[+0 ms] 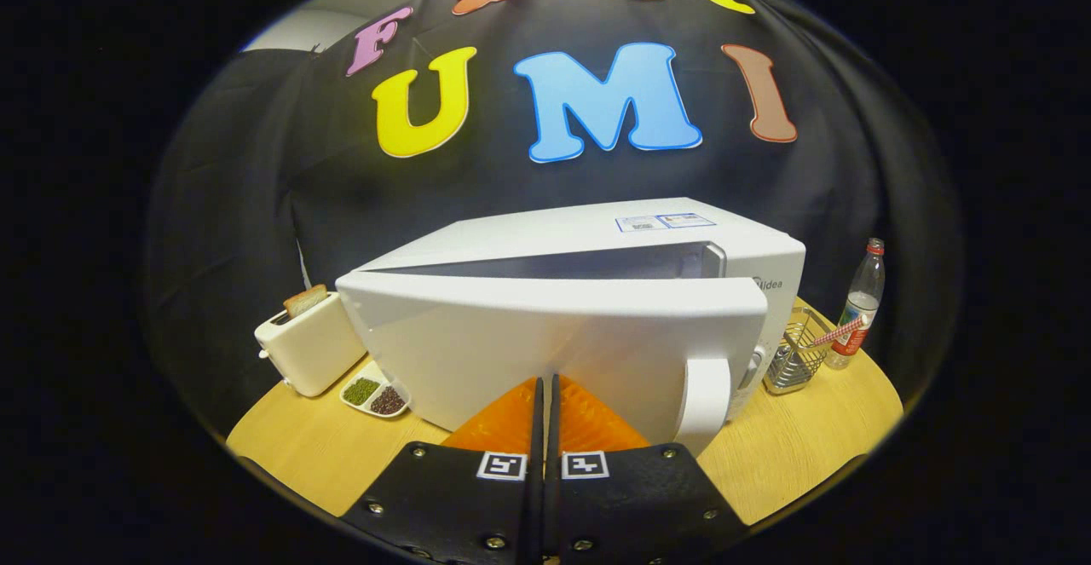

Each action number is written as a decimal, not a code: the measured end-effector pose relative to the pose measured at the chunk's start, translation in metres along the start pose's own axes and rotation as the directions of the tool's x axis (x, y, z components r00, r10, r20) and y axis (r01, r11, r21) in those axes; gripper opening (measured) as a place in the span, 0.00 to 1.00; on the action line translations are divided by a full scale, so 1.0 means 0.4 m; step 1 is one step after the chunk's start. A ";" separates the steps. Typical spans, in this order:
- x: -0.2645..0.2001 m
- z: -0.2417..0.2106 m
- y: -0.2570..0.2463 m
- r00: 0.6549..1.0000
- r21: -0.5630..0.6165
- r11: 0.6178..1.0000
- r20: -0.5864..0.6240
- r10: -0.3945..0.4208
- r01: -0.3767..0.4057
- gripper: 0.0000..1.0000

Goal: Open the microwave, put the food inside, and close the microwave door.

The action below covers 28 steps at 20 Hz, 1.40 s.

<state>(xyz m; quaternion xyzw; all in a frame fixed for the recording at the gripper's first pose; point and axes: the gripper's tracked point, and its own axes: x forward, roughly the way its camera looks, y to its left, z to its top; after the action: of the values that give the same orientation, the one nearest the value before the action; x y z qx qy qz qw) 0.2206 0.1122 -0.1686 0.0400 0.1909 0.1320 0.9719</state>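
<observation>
With its orange jaws pressed together on nothing, the gripper [545,394] sat against the microwave [597,309] door [554,352], ajar on the table [818,429]; pushing squarely until it latched looked best.

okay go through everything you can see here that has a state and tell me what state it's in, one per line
microwave door: ajar, not latched, a gap along its top
gripper: fingers together, nothing between them, tips at the door's face
toaster: a slice of bread standing up out of its slot
bottle: upright, capped
divided dish: both compartments filled
</observation>
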 end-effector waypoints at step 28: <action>-0.389 0.161 0.038 0.952 -0.093 0.980 0.268 -0.146 0.177 0.03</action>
<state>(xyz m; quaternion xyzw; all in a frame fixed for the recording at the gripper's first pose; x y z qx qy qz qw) 0.1026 0.0829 -0.0512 -0.0153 0.0568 0.0564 0.9967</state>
